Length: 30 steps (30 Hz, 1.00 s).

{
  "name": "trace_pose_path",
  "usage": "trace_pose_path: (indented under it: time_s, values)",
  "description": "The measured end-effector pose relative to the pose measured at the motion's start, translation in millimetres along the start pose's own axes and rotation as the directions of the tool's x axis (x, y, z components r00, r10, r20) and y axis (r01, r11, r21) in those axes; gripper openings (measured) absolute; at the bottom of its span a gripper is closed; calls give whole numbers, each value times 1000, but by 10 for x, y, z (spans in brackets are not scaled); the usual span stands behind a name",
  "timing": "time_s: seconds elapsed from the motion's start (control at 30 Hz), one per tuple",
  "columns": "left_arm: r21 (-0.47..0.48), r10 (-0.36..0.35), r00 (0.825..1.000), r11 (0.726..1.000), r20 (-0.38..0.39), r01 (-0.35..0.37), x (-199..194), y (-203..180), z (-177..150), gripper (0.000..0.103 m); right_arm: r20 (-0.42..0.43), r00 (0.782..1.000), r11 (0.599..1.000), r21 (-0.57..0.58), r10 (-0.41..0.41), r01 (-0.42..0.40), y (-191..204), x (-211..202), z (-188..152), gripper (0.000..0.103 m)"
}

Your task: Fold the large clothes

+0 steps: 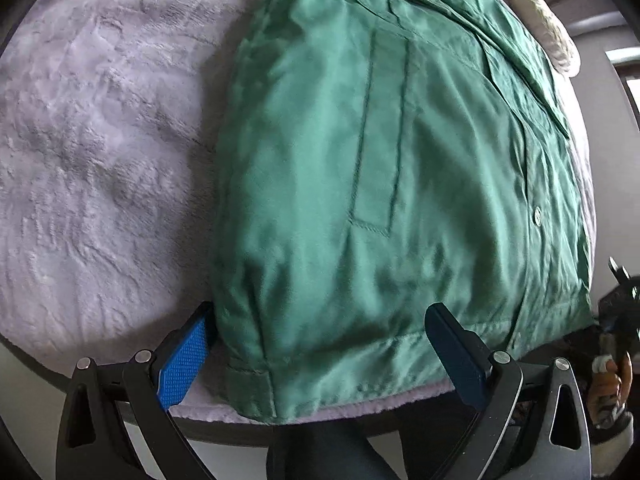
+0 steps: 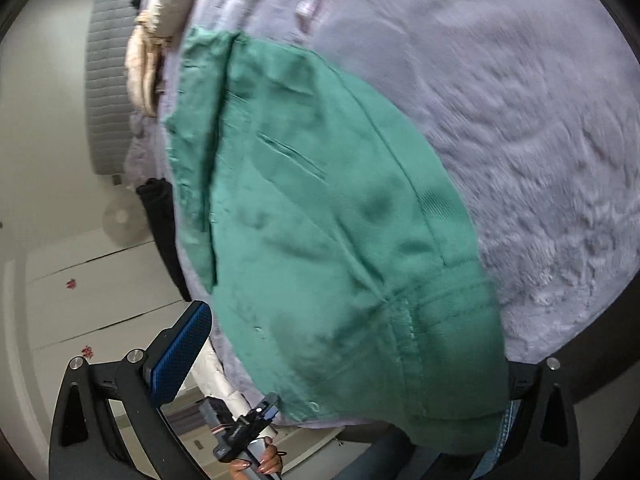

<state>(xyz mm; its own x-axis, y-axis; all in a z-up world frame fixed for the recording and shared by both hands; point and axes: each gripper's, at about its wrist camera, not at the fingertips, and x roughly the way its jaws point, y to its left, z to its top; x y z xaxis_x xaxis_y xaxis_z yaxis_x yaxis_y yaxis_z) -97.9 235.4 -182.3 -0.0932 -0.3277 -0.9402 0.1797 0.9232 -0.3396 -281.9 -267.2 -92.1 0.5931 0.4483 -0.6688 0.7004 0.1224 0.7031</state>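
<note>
Spread wide, left gripper straddles the green jacket hem at six o'clock; right gripper likewise open. Padded, slippery, bulky: pinch hem corners.

I see a fluffy lilac blanket covering the surface. In the right wrist view, at nine o'clock, a grey quilted headboard and white cabinet doors stand.

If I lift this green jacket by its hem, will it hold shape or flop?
Probably flop: the green jacket lies creased and slack on the fuzzy blanket. Its sheen suggests a somewhat slippery shell. It looks padded, so likely bulky rather than heavy.
</note>
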Motion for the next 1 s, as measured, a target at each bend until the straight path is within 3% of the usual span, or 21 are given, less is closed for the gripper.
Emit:
trace_pose_path:
  time_s: [0.13, 0.3, 0.37, 0.47, 0.5, 0.53, 0.6, 0.67, 0.7, 0.8, 0.87, 1.0]
  values:
    - [40, 12, 1000, 999, -23, -11, 9, -229, -100, 102, -6, 1000, 999, -23, -25, 25, 44, 21, -33, 103]
    - [44, 52, 999, 998, 5, -52, -10, -474, -99, 101, -29, 997, 996, -64, -65, 63, 105, 58, -60, 103]
    - [42, 88, 996, 995, 20, -89, 38, -594, -125, 89, -25, 997, 997, -48, -66, 65, 83, 62, -62, 103]
    - [62, 104, 994, 992, 46, -107, 24, -665, -163, 55, -19, 997, 996, -37, -76, 75, 77, 50, -68, 100]
    - [71, 60, 997, 995, 45, -63, 6, -694, -178, 39, -19, 996, 995, -40, -88, 87, 81, 47, -68, 88]
    - [73, 22, 999, 997, 44, -25, -19, -716, -187, 32, -17, 992, 990, -54, -128, 127, 96, 40, -74, 76]
    - [82, -16, 999, 997, 48, 12, -93, -762, -185, 29, -6, 980, 976, -89, -198, 197, 122, 12, -90, 14]
    - [61, -105, 993, 993, 55, 102, -222, -781, -141, 29, 1, 990, 985, -97, -144, 143, 123, -47, -105, 10]
    - [43, -168, 983, 985, 70, 165, -327, -804, -103, 29, 1, 997, 992, -94, -79, 79, 134, -92, -117, 10]
    - [27, -271, 954, 963, 132, 270, -629, -865, 52, 29, -19, 1000, 995, -100, 11, -12, 244, -156, -118, 10]
    - [11, -304, 936, 952, 180, 307, -826, -900, 219, 29, -38, 998, 992, -113, 56, -60, 384, -168, -64, 10]
    - [-11, -301, 916, 949, 264, 315, -1128, -876, 598, 29, -64, 988, 978, -147, 139, -147, 776, -147, 160, 10]
